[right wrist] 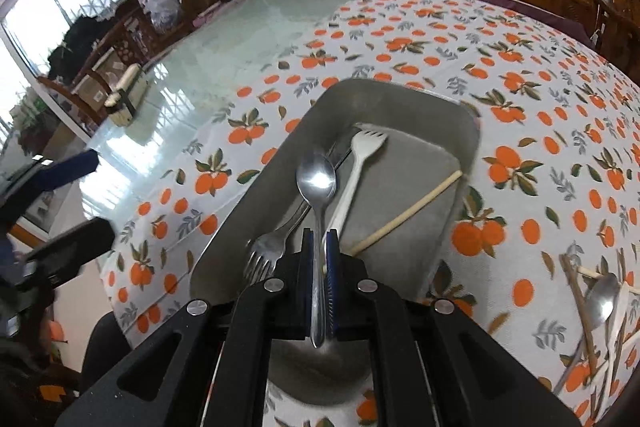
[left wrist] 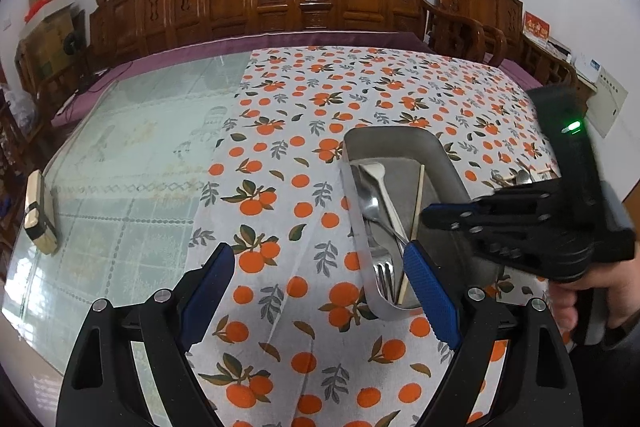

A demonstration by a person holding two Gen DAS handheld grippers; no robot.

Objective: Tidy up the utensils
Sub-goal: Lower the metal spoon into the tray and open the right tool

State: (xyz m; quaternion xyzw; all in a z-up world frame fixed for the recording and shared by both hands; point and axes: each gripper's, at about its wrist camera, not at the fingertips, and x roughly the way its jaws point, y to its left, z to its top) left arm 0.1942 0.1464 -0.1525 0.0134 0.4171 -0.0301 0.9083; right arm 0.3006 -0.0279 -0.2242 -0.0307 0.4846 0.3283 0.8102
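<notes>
Right now the right claw (right wrist: 319,247) pinches a shiny steel spoon (right wrist: 317,183) above the grey metal tray (right wrist: 404,107) (forks, chopstick inside); the left claw (left wrist: 320,279) gapes wide, empty.

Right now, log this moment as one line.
right gripper: shut on spoon, over tray | left gripper: open, empty | tray: two forks, one chopstick

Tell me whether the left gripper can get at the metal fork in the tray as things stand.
Probably yes. The left gripper is open and empty just beside the tray, and the metal fork lies near its right finger. The tray's near wall and the crossing white fork may hamper a clean pinch.
</notes>
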